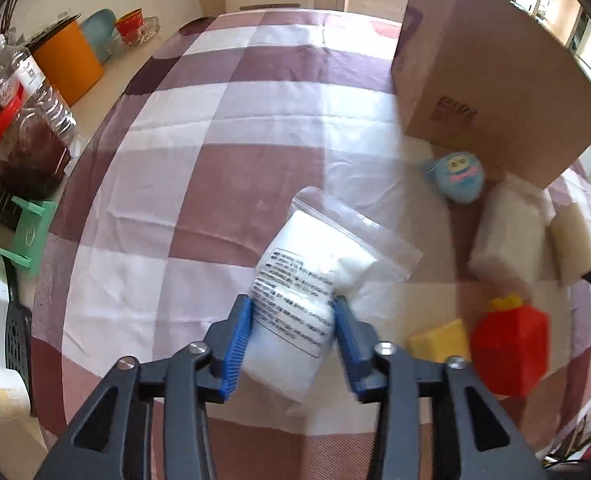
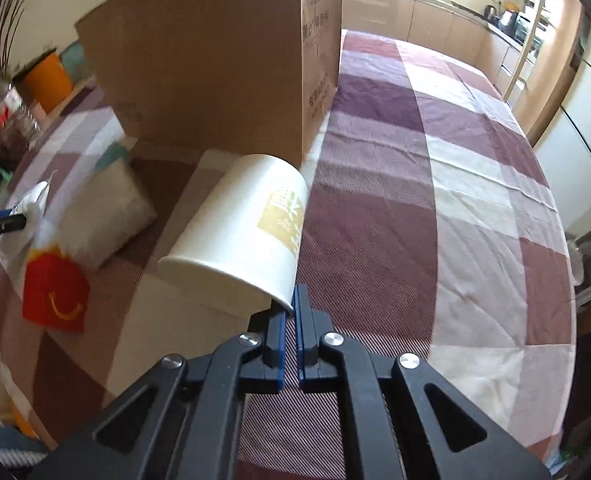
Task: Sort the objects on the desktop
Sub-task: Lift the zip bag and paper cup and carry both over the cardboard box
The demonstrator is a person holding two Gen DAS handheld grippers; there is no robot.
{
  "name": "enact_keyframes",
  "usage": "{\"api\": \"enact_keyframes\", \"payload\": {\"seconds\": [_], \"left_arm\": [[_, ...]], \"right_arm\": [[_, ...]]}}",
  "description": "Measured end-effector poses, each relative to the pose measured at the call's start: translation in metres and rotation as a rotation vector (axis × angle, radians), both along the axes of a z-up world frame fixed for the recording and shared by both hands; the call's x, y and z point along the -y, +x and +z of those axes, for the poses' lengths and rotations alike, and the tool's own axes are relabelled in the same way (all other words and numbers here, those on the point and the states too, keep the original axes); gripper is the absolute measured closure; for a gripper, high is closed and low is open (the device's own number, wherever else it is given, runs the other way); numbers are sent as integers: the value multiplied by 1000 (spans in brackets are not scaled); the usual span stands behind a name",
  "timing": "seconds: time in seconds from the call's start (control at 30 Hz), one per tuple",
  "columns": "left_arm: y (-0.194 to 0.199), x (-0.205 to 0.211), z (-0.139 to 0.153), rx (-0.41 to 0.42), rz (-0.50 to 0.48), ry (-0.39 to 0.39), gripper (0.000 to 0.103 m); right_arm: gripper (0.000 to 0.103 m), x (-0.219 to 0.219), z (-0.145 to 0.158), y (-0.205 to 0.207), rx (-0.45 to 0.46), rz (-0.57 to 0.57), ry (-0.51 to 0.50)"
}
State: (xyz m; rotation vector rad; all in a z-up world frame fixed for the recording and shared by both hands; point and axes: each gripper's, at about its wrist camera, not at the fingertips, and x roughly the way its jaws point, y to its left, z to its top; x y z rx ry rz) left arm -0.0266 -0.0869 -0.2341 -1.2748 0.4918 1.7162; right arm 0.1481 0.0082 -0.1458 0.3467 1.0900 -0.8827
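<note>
Blue pads point(image 1: 239, 332) of left gripper point(image 1: 293, 334) clamp the bag point(image 1: 295, 300) on the cloth point(image 1: 167, 184); right gripper point(image 2: 291, 312) pinches cup point(image 2: 239, 232) rim, clenched. Best lift both straight, keep the thin rim grip steady, carry to box point(image 2: 199, 64).

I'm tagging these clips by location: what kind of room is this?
Most likely a home dining area open to a kitchen. A checked tablecloth covers the table, kitchen counters with appliances line the far wall, and a white fridge stands at the right.
</note>
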Motion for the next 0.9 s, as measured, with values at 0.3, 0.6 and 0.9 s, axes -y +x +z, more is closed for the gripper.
{"api": "enact_keyframes", "payload": {"seconds": [0.3, 0.6, 0.9], "left_arm": [[18, -20, -13, -85, -190, -72, 31], [5, -1, 17, 154, -51, 36, 64], [2, -11, 117, 75, 36, 197, 65]], "right_arm": [[51, 5, -8, 1, 14, 12, 10], [98, -2, 15, 2, 80, 115, 85], [98, -19, 101, 0, 185, 128, -9]]}}
